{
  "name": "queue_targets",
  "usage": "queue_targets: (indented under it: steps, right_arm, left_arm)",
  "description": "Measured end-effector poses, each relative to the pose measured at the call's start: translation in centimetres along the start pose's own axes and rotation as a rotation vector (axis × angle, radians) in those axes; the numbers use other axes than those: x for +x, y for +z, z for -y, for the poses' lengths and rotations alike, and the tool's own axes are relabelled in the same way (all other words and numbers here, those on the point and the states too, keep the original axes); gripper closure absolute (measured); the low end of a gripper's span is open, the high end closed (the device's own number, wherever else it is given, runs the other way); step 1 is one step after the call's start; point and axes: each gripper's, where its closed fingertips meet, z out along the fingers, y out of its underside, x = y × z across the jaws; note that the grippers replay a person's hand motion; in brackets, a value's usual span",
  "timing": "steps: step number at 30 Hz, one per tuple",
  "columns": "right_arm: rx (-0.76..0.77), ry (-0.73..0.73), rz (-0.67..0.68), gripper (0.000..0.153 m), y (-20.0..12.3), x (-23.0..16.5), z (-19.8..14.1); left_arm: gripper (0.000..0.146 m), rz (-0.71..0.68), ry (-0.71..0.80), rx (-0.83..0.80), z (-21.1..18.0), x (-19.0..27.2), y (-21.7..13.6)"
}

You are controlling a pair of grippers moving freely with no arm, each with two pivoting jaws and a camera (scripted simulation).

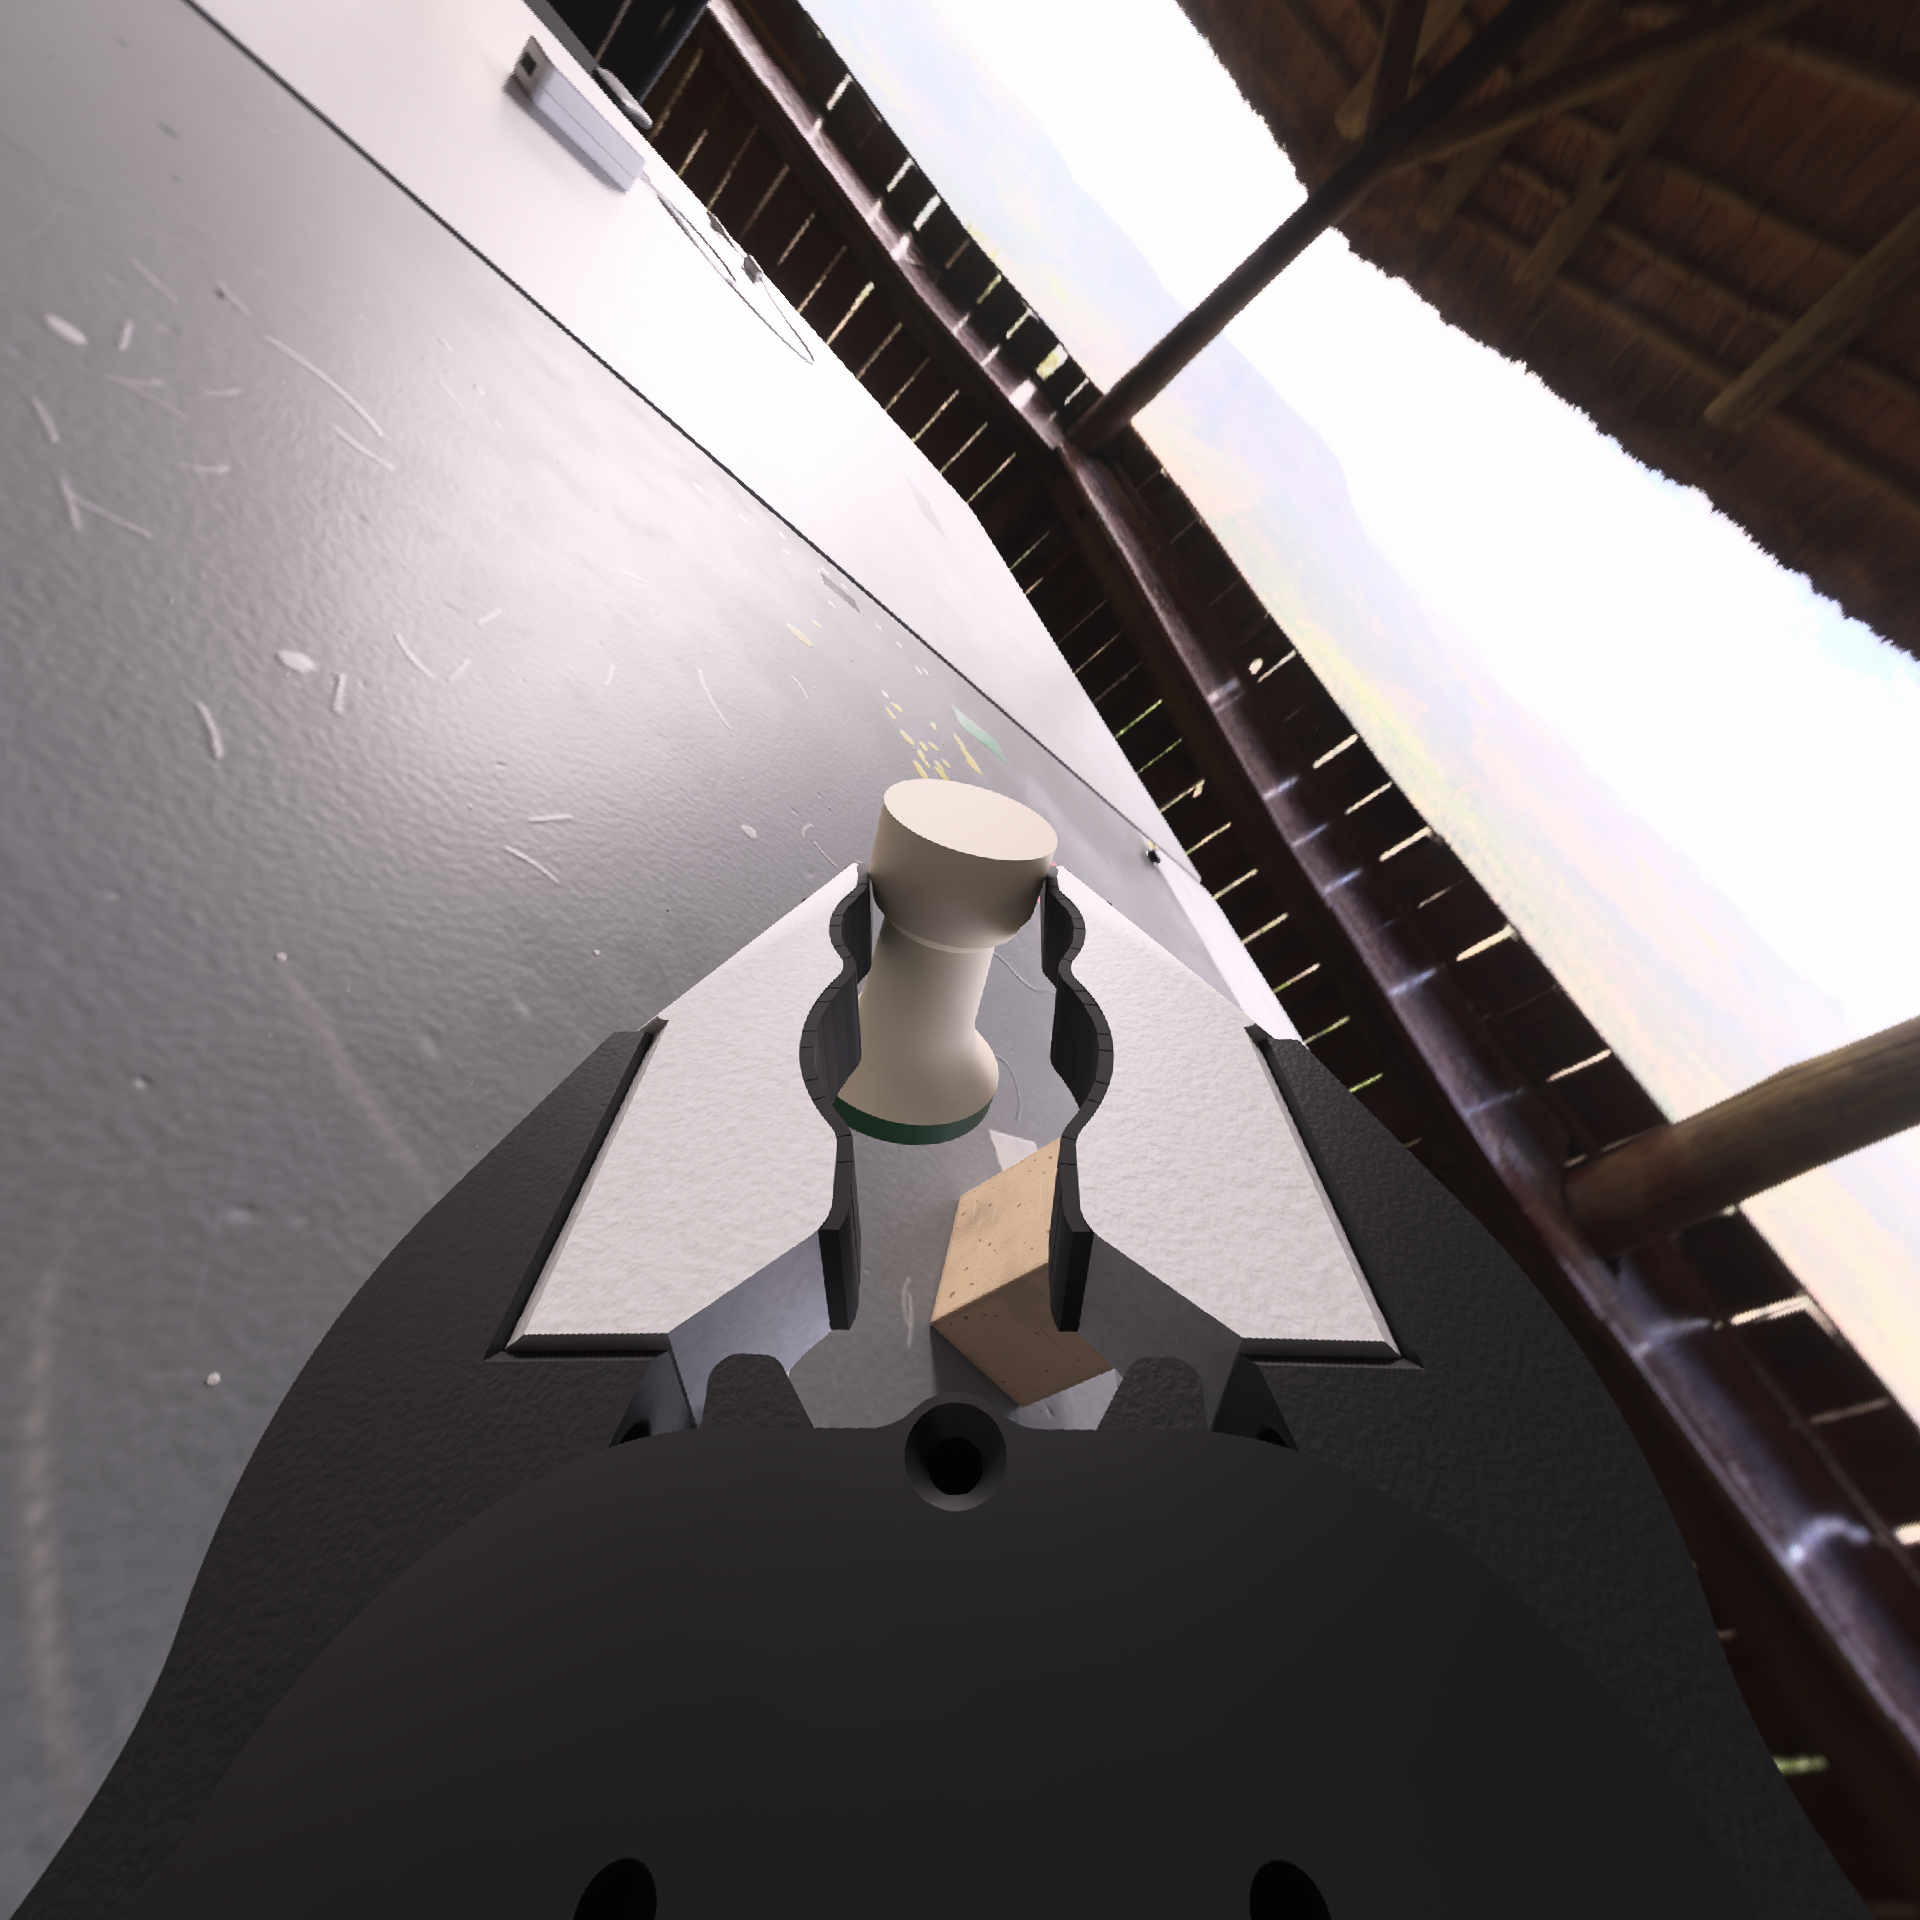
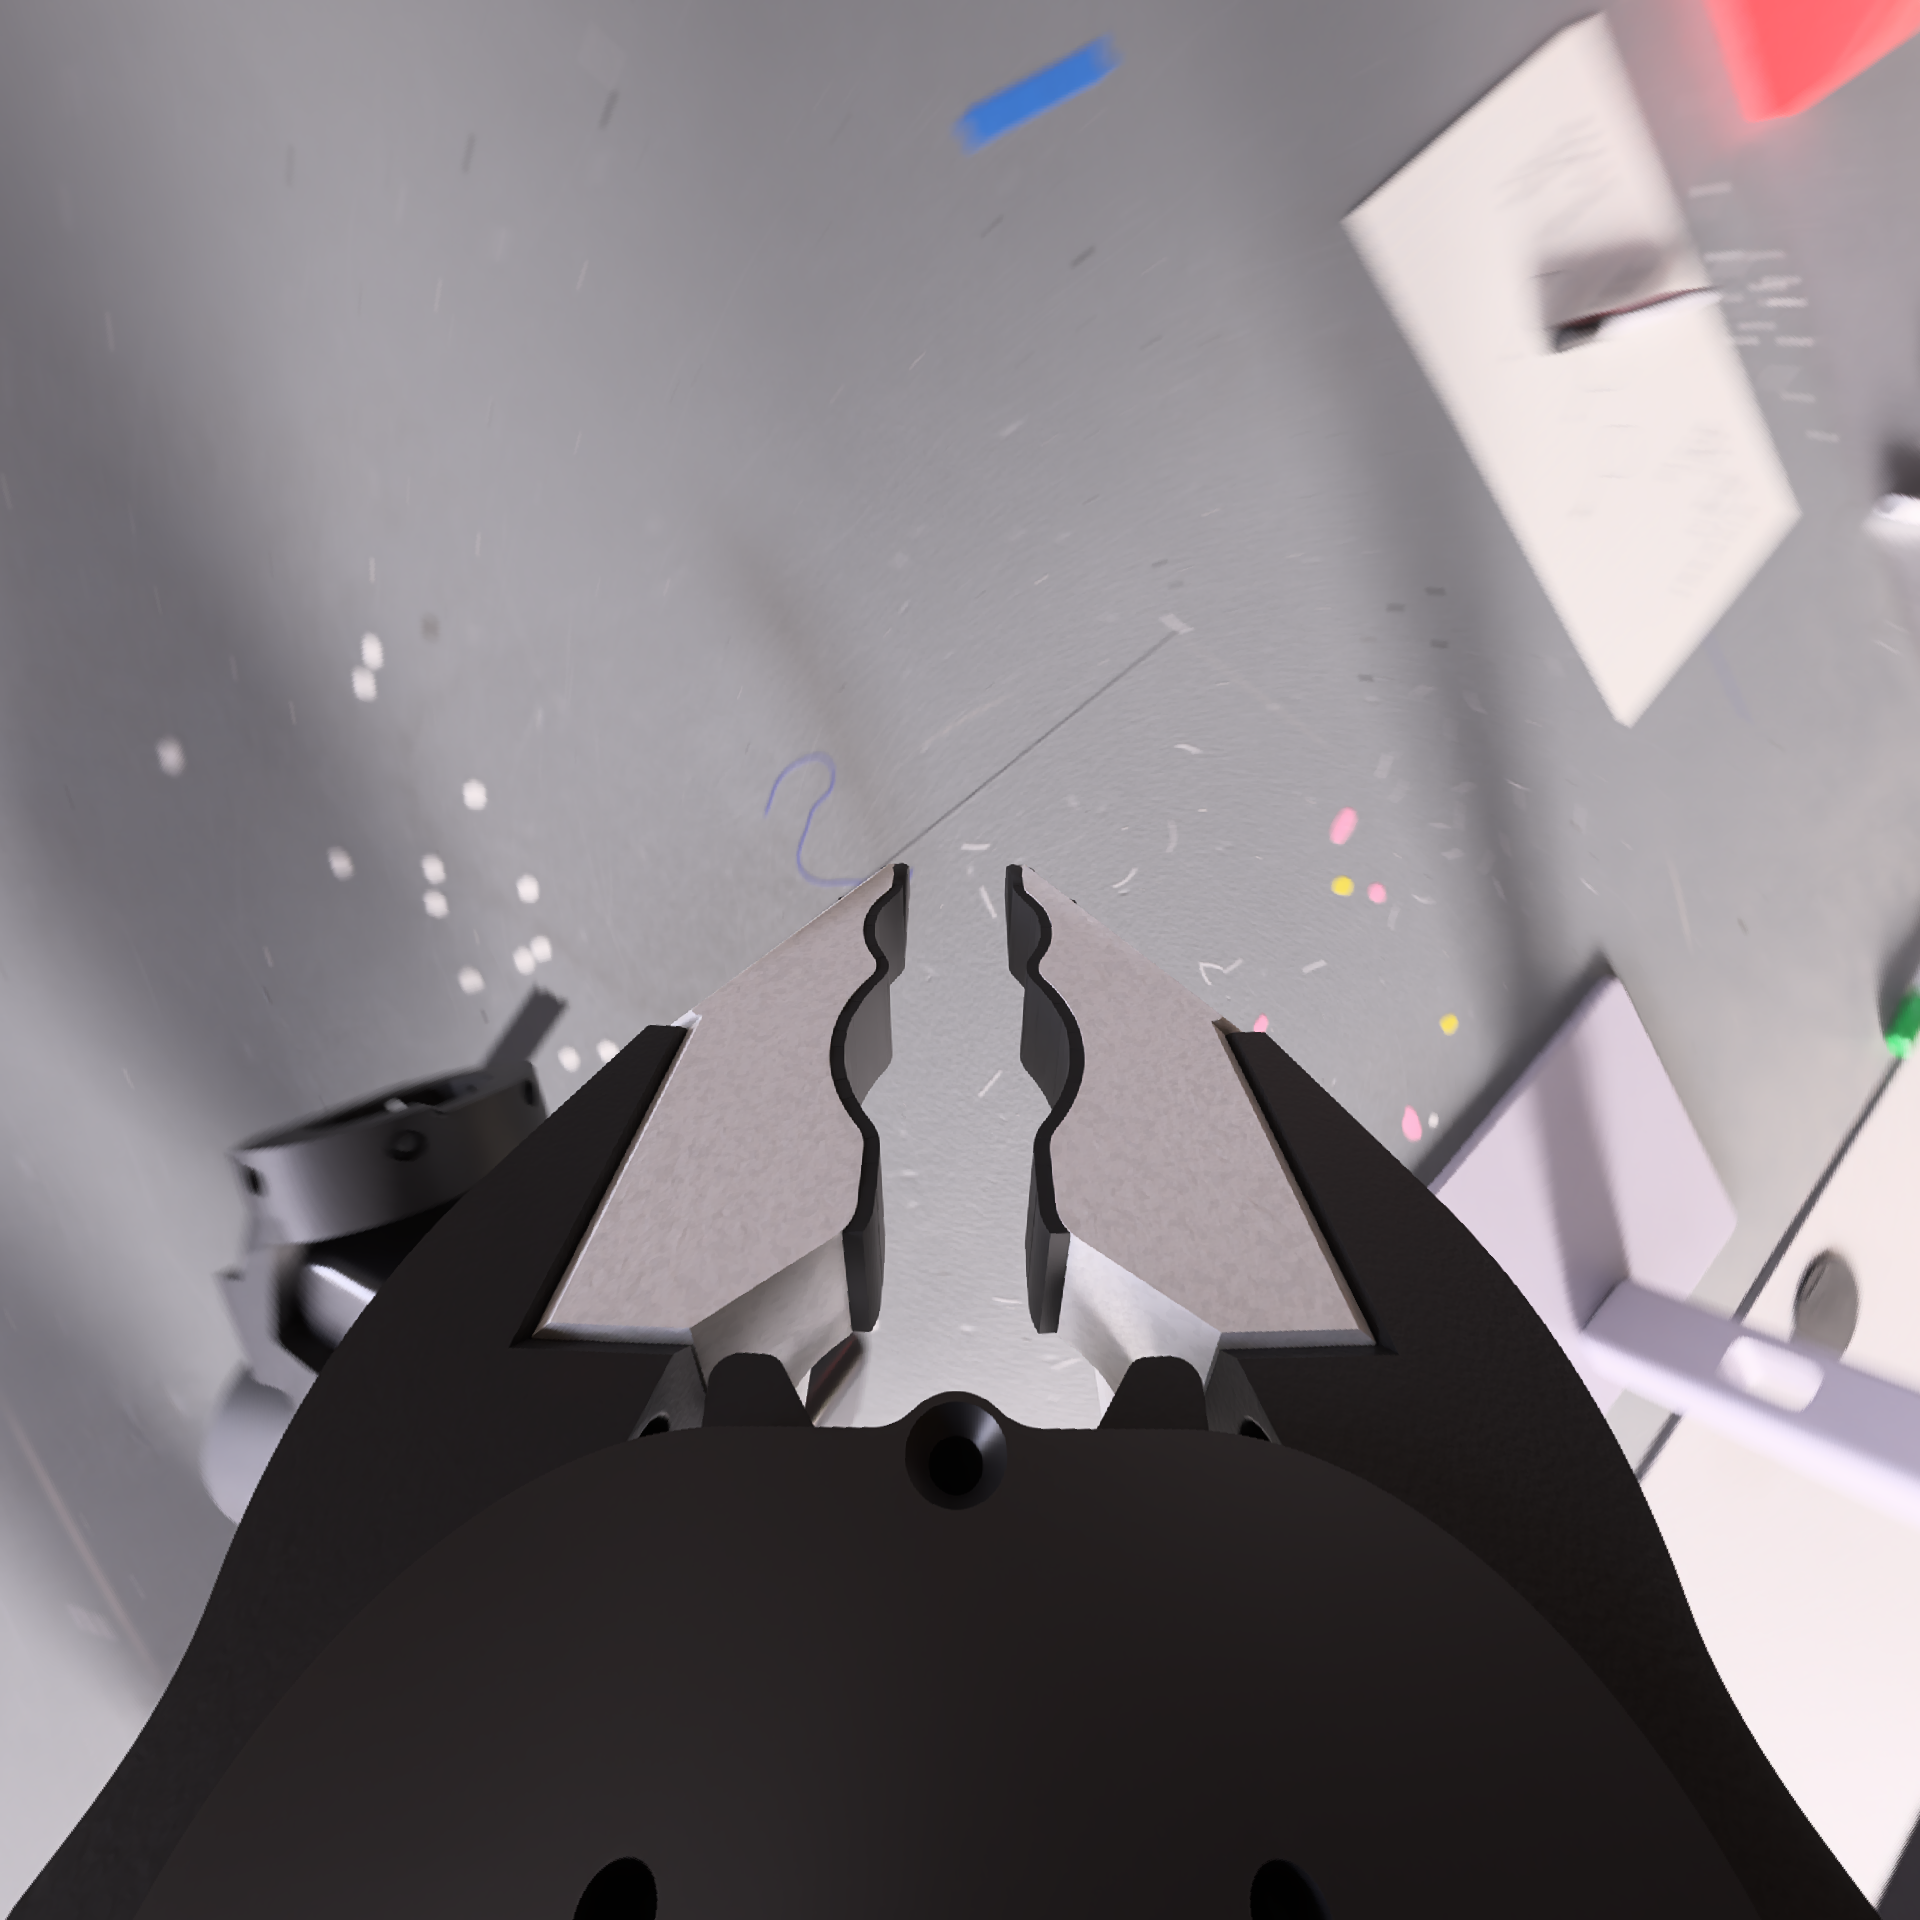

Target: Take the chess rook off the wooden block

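Observation:
In the left wrist view, my left gripper (image 1: 956,894) is shut on the cream chess rook (image 1: 935,987), with the fingertips pinching its wide head. The rook is tilted, and its green-edged base hangs free of the wooden block (image 1: 1013,1299). The block lies on the grey table (image 1: 312,727) below and slightly right of the rook, partly hidden by the right finger. In the right wrist view, my right gripper (image 2: 956,883) is empty above the table, with a narrow gap between its fingers.
A white box (image 1: 571,114) lies near the table's far edge, with a wooden railing (image 1: 1195,623) beyond. The right wrist view shows a white sheet (image 2: 1558,364), a red object (image 2: 1797,52), a blue strip (image 2: 1034,88), a pale frame (image 2: 1662,1299) and a black ringed device (image 2: 384,1153).

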Motion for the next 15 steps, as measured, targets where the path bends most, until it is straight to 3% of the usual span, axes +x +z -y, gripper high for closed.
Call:
queue_targets:
  steps: [3, 7, 15]
  right_arm:
    - [-0.146, -0.197, 0.178, 0.132, 3.4, -0.8, -0.6]
    - [-0.343, -0.361, 0.379, 0.129, 7.1, -1.2, -2.8]
    - [-0.618, -0.394, 0.612, 0.129, 11.3, -2.4, -7.5]
  left_arm:
    - [0.114, 0.001, 0.044, -0.020, -0.1, 0.3, 0.2]
    - [0.114, -0.016, -0.044, -0.025, 0.0, -0.1, 0.3]
    - [0.114, -0.025, -0.093, -0.013, 0.7, -0.5, 0.1]
